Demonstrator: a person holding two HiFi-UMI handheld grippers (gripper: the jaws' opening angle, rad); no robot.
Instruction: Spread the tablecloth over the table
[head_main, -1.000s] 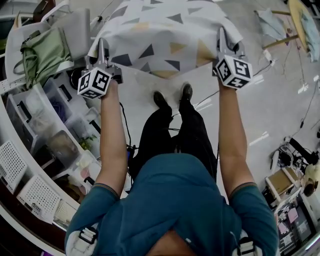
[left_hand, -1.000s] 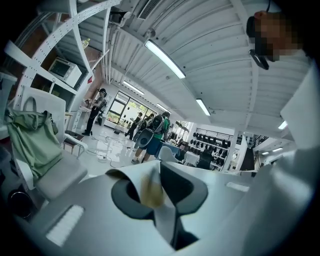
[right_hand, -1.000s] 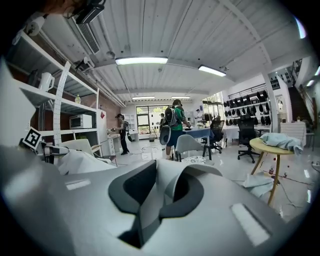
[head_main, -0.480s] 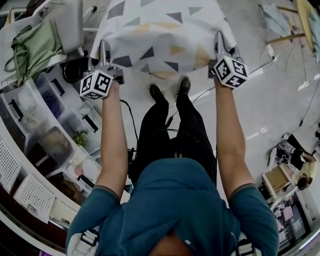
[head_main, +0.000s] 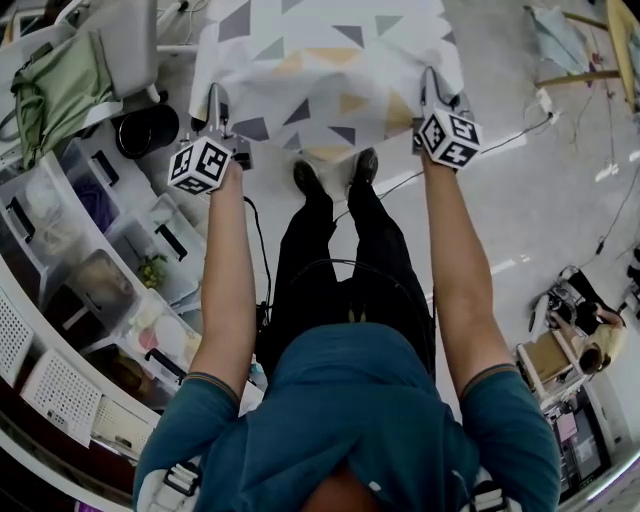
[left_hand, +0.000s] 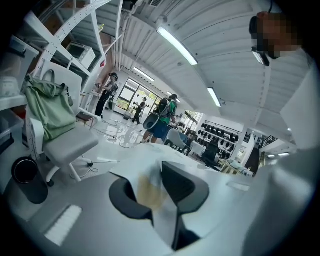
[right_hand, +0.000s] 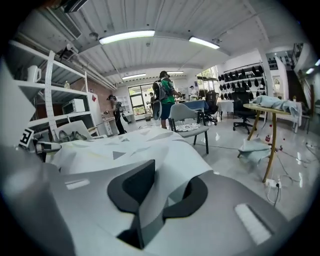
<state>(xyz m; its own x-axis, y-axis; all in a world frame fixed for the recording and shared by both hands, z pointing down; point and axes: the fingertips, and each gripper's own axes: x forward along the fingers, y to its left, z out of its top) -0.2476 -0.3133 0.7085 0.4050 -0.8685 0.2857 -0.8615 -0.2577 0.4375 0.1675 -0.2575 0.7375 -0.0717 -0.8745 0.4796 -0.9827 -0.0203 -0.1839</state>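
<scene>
- White, triangle-patterned fabric tablecloth (head_main: 320, 70) lies just beyond the person's black shoes (head_main: 306, 178), stretching away from them.
- Left hand-held gripper (head_main: 213, 100) and right hand-held gripper (head_main: 430, 80) pinch its shoe-side corners; the left jaws have just been opening slightly, cloth between them.

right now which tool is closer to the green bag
Left. The left tool, its jaws just opening slightly with the cloth between them, is on the bag side; the right tool holds the opposite corner, farther off.

Dropped lower and farther off in the head view: left tool (head_main: 213, 98) and right tool (head_main: 431, 82) alike. Carried down with them, the white tablecloth patterned with grey and yellow triangles (head_main: 320, 60). Just been opening a little at the left jaws, with the cloth edge between them.
</scene>
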